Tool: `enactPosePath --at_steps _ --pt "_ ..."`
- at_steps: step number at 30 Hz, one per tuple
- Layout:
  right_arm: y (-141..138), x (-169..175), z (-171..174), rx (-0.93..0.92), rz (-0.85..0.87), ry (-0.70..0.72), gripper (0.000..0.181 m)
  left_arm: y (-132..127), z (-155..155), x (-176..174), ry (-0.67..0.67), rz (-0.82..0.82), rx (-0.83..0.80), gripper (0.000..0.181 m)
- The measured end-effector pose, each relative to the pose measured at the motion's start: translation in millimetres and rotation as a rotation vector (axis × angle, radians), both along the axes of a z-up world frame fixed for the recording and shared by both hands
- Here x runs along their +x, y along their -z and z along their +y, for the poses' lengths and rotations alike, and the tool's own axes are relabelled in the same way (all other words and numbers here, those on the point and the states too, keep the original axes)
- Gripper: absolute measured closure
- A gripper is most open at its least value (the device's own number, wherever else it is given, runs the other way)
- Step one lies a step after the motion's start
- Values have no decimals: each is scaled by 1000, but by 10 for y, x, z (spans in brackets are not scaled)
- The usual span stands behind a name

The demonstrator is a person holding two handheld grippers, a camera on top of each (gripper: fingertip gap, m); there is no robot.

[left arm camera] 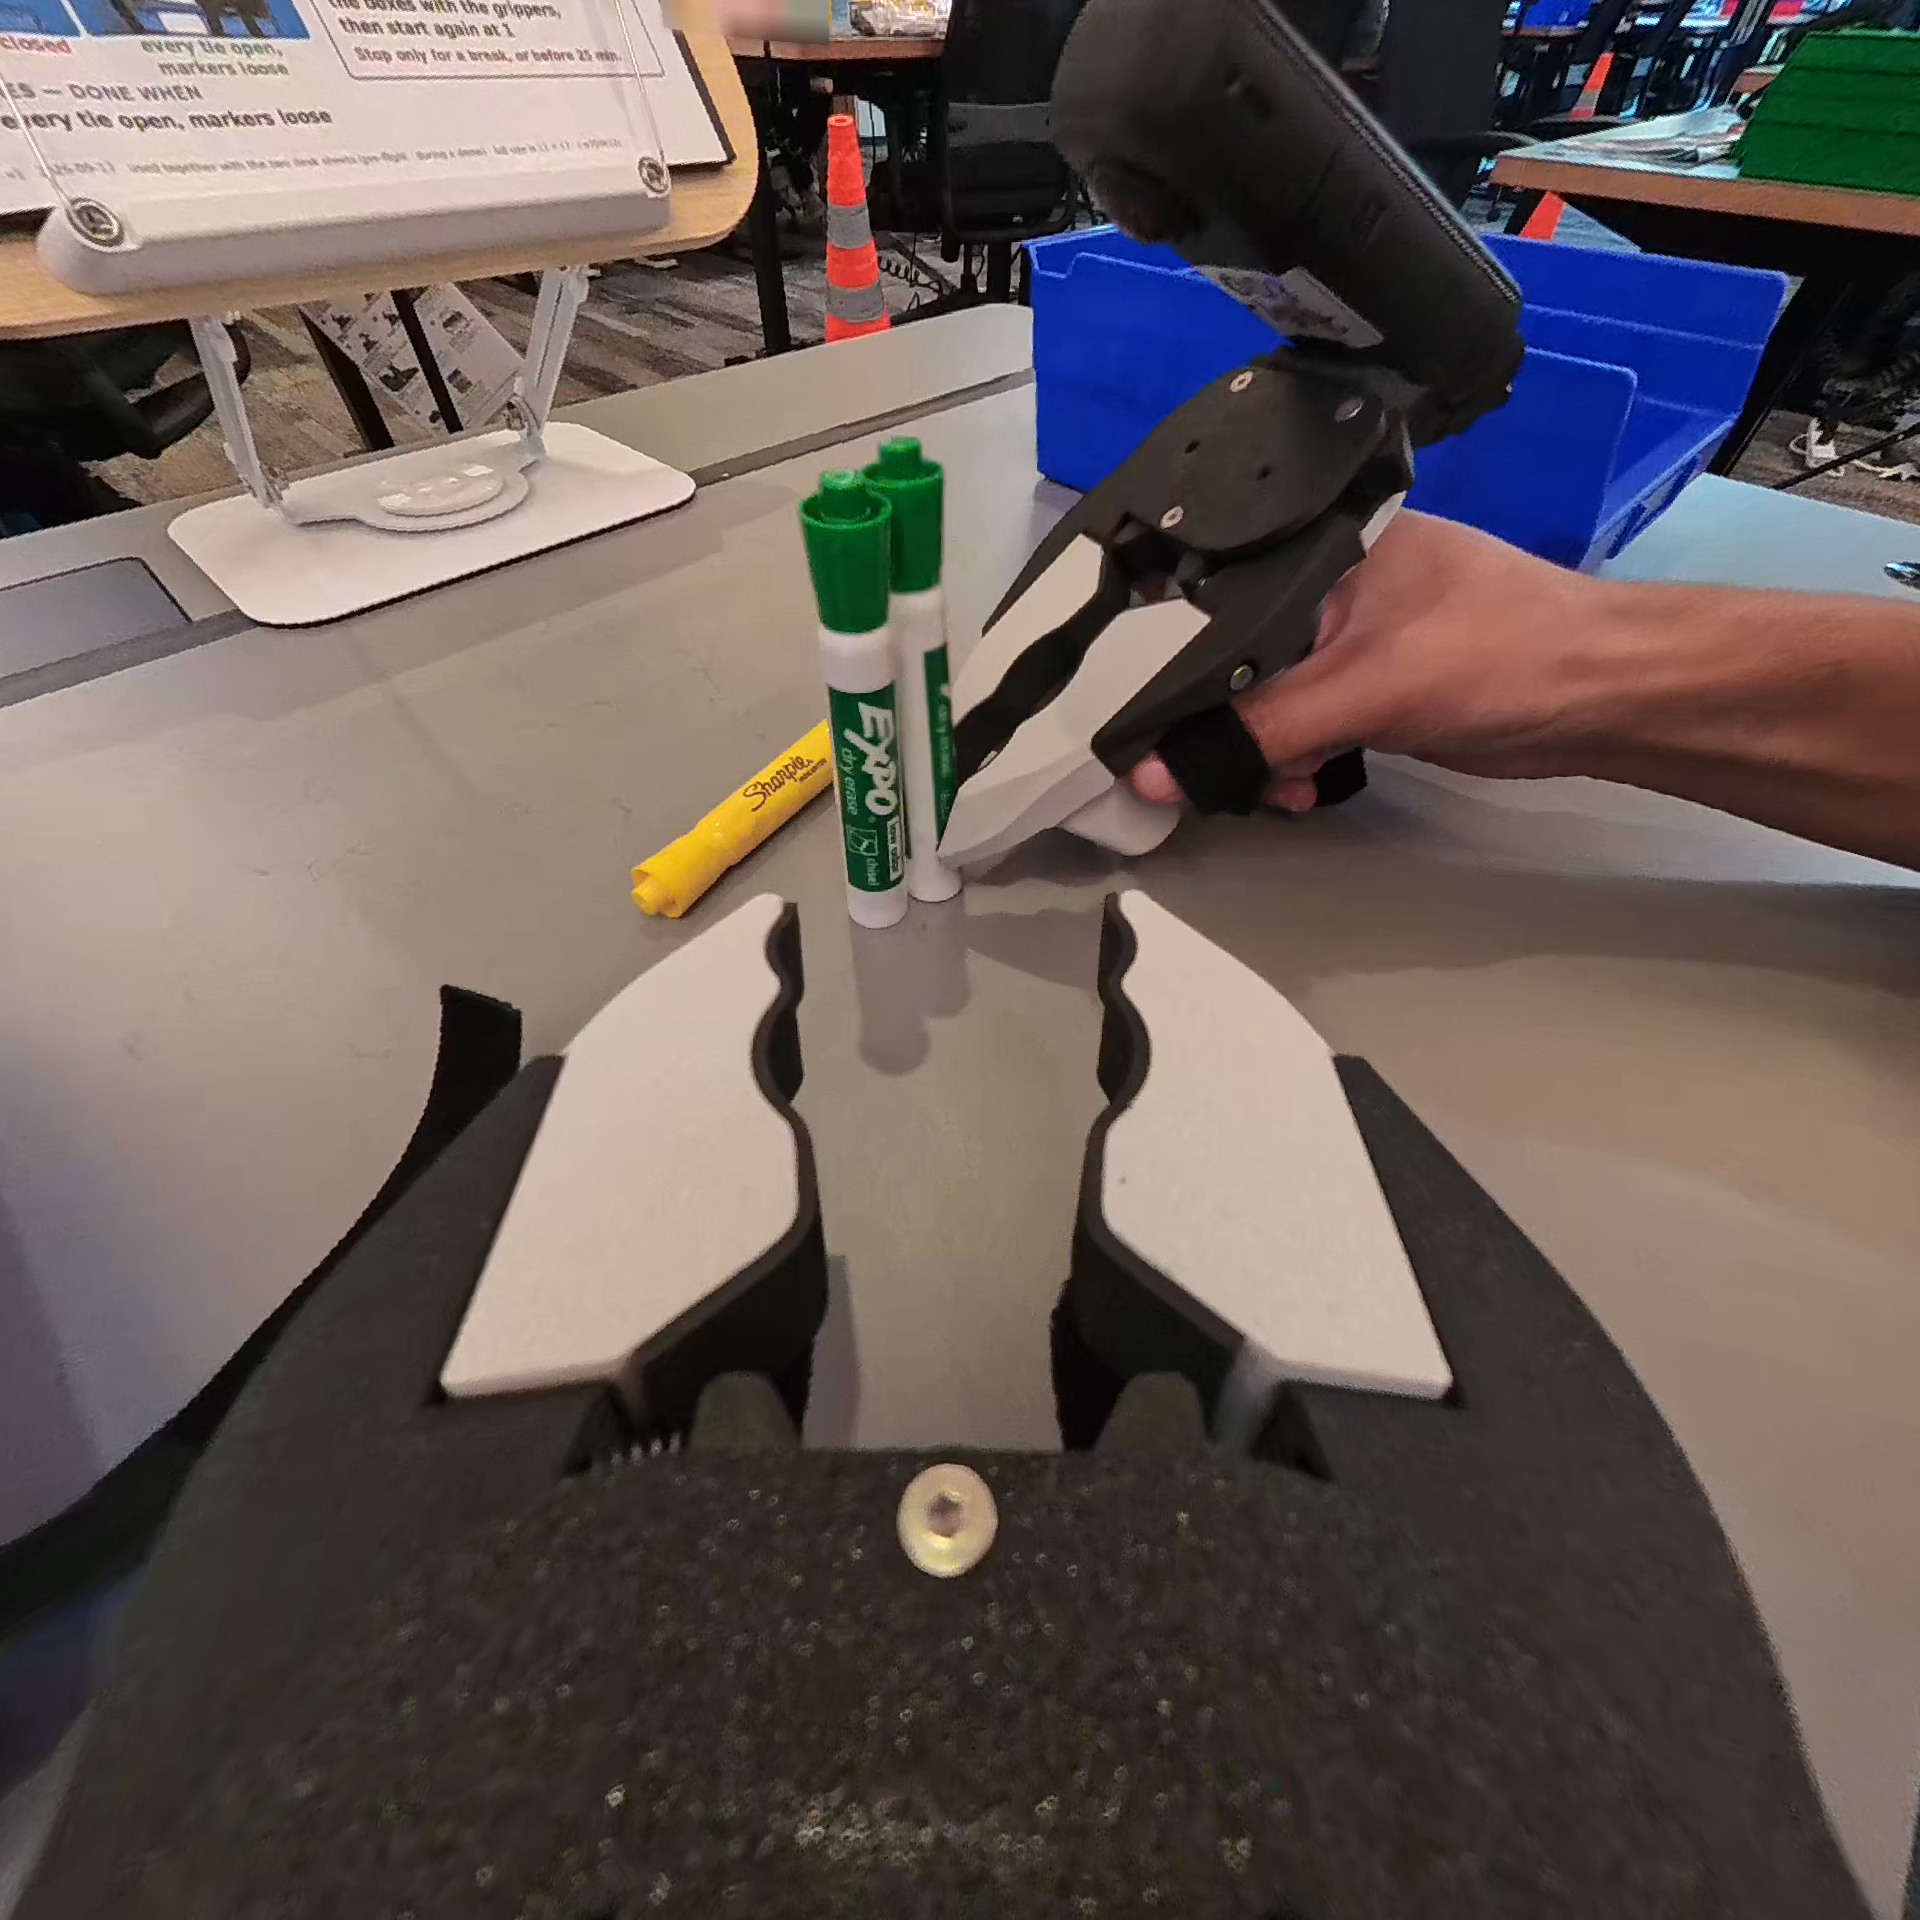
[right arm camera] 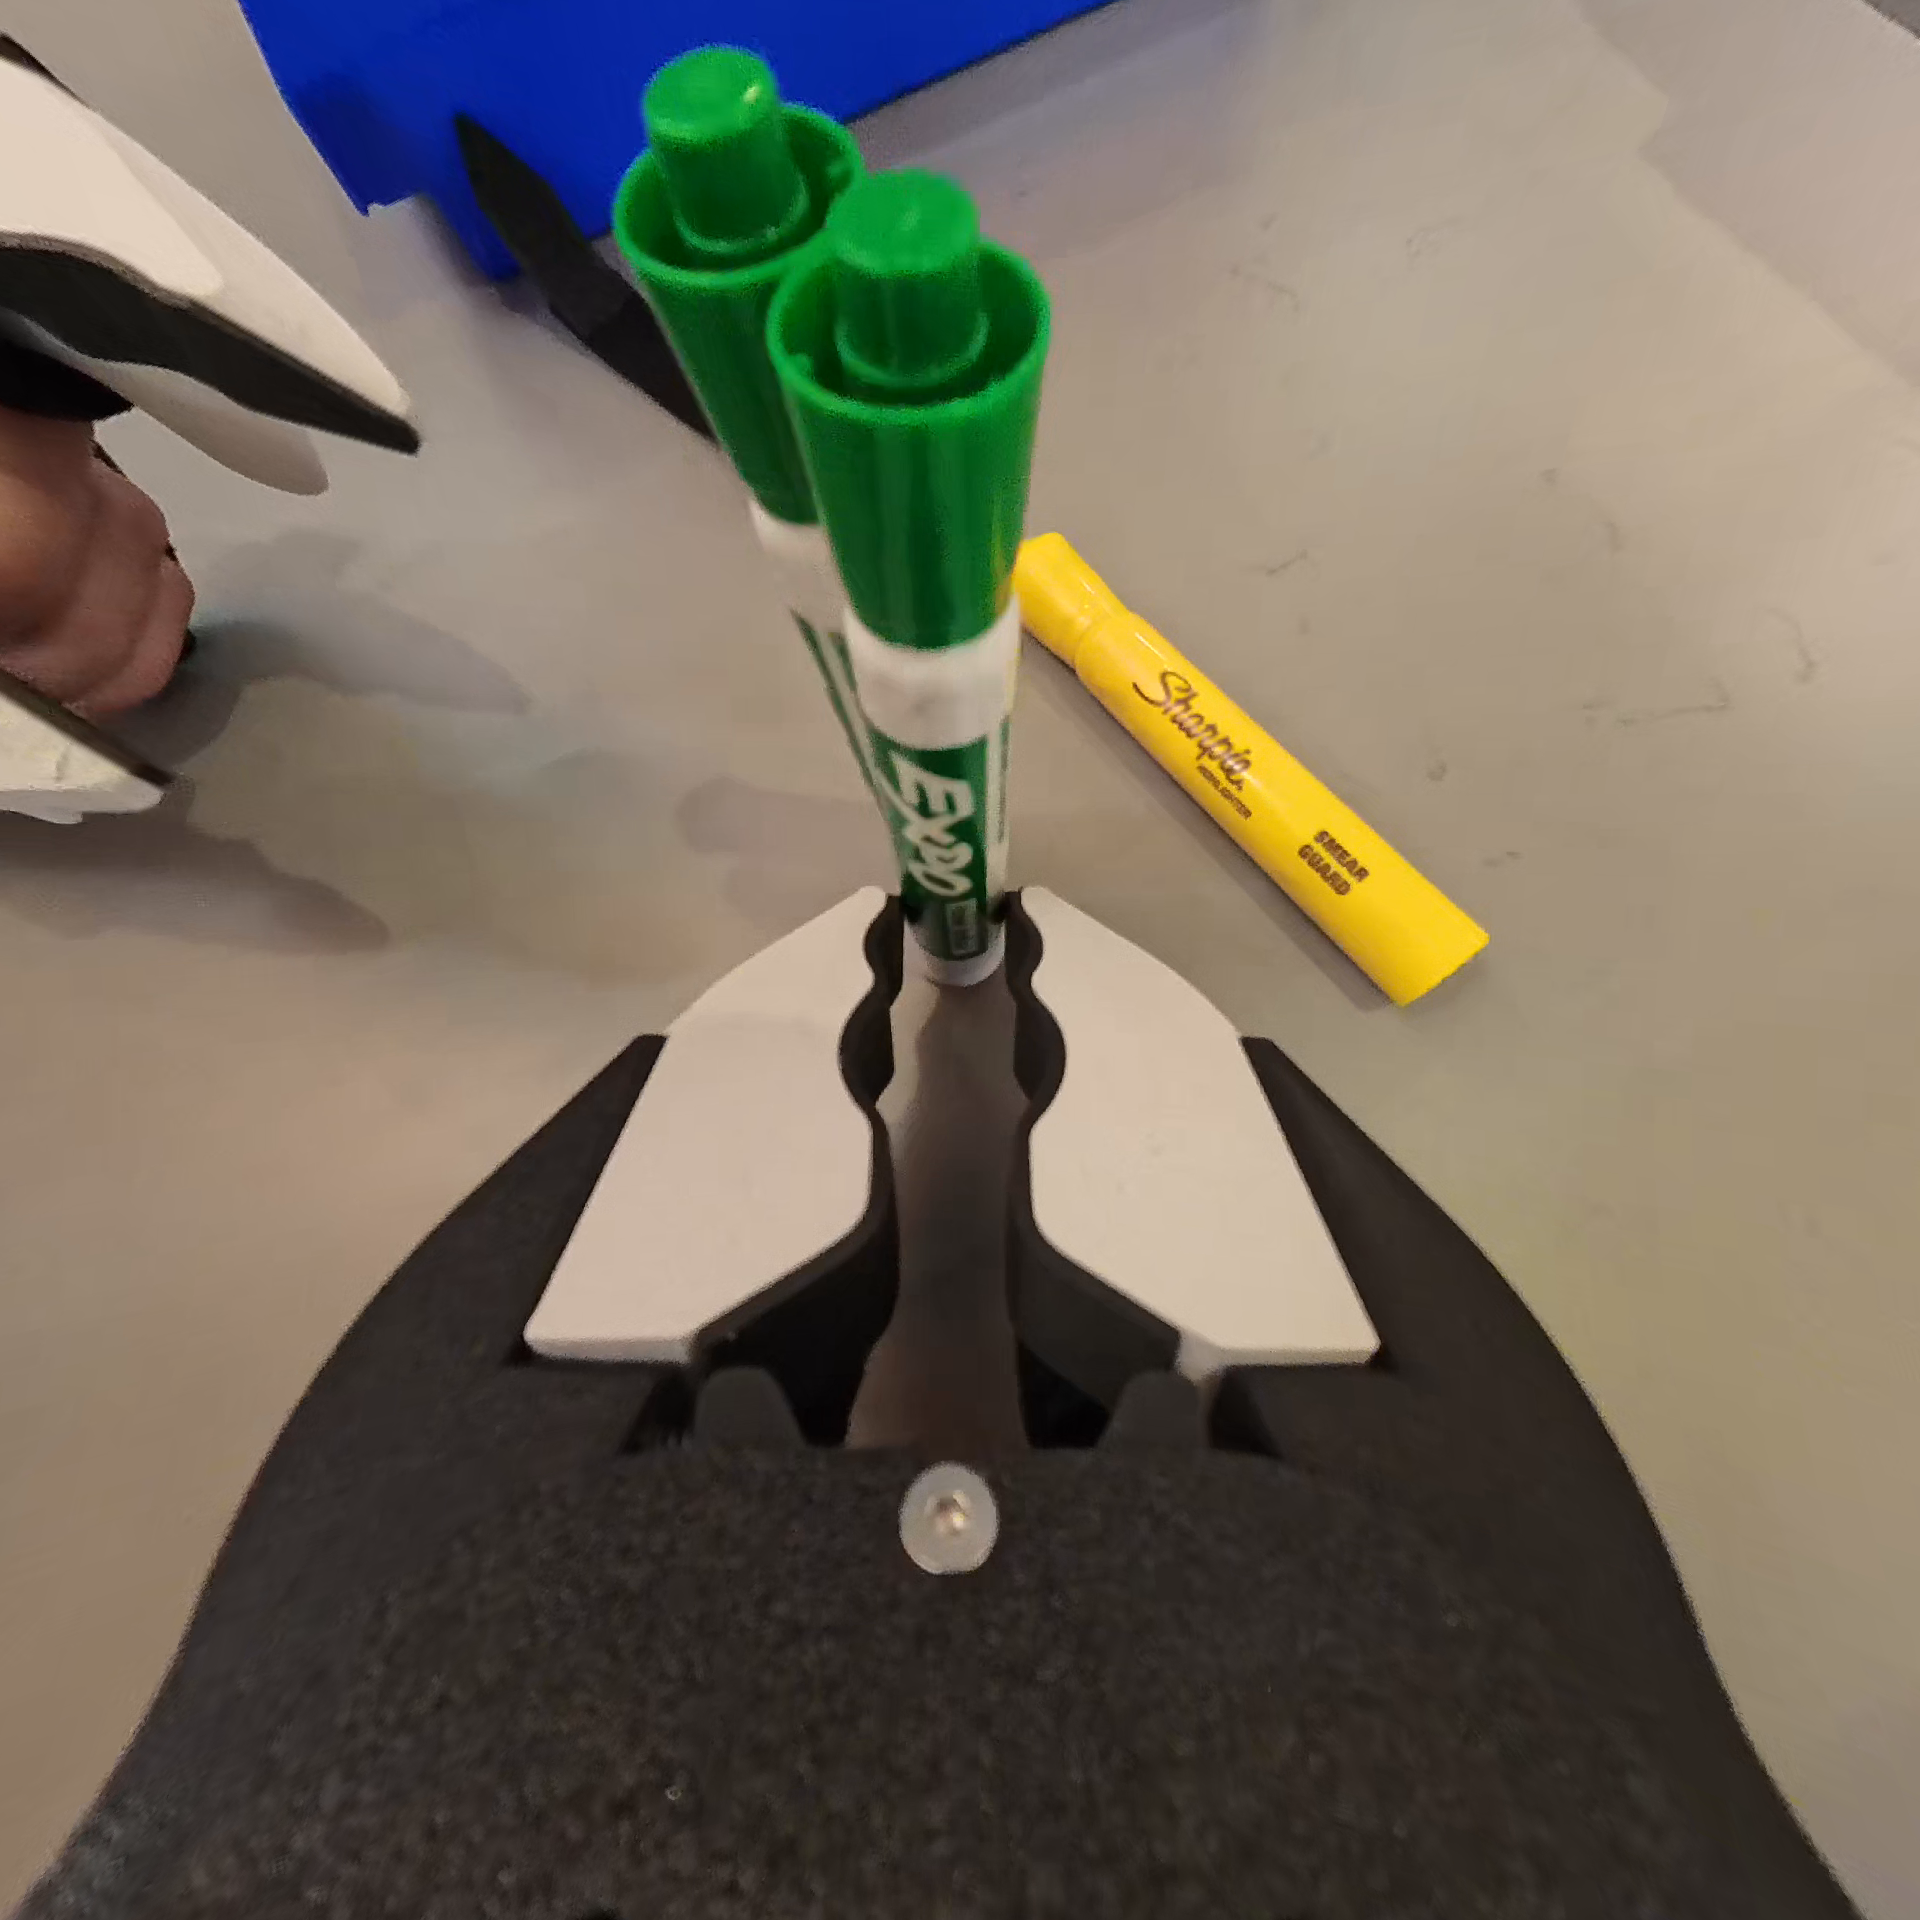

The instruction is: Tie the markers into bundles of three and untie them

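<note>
Two green-capped markers stand upright side by side on the grey table. My right gripper (right arm camera: 954, 914) is shut on the bottom end of one green marker (right arm camera: 925, 499); the second green marker (right arm camera: 717, 291) stands just behind it. In the left wrist view the held marker (left arm camera: 916, 540) is the farther one, and the other green marker (left arm camera: 862, 727) stands in front of it. The right gripper (left arm camera: 961, 821) reaches in there from the right. My left gripper (left arm camera: 951, 914) is open and empty, just short of the markers. A yellow highlighter (left arm camera: 738, 821) lies flat beside them (right arm camera: 1247, 769).
A blue bin (left arm camera: 1143, 343) stands at the back right of the table. A white sign stand (left arm camera: 436, 520) is at the back left. A black strap (left arm camera: 468, 1060) hangs by my left gripper. Another black strip (right arm camera: 561, 260) lies by the bin. My hands' fingertips stand some 10 cm from each other. My right gripper is the nearer one to the yellow highlighter (left arm camera: 738, 821): about 6 cm, against 12 cm. It is also in sight in the right wrist view (right arm camera: 1116, 652).
</note>
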State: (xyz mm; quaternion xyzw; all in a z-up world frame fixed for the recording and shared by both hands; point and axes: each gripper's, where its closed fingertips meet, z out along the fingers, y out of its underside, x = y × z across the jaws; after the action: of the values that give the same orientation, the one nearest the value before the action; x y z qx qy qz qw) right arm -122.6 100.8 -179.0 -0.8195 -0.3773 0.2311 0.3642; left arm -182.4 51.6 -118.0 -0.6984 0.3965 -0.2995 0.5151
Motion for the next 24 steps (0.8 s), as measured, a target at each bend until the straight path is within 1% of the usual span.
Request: enactPosePath --at_steps 6,11,15,17,19,22,24 --pt "20 -18 32 13 -30 -10 163 4 1 -3 2 1 -4 127" --pt "52 -3 39 62 -98 -16 163 10 -4 3 6 6 -2 127" --pt "84 6 58 43 -112 -14 163 27 -10 15 10 19 -1 127" --pt "85 17 58 49 -121 -13 159 30 -12 13 9 23 3 127" --pt "33 60 40 70 -122 -4 154 36 -10 9 6 28 4 127" --pt "-161 215 -89 108 -80 41 146 34 -14 4 7 24 -1 126" --pt "-386 272 -268 148 61 80 140 22 -10 -14 1 16 -1 126"
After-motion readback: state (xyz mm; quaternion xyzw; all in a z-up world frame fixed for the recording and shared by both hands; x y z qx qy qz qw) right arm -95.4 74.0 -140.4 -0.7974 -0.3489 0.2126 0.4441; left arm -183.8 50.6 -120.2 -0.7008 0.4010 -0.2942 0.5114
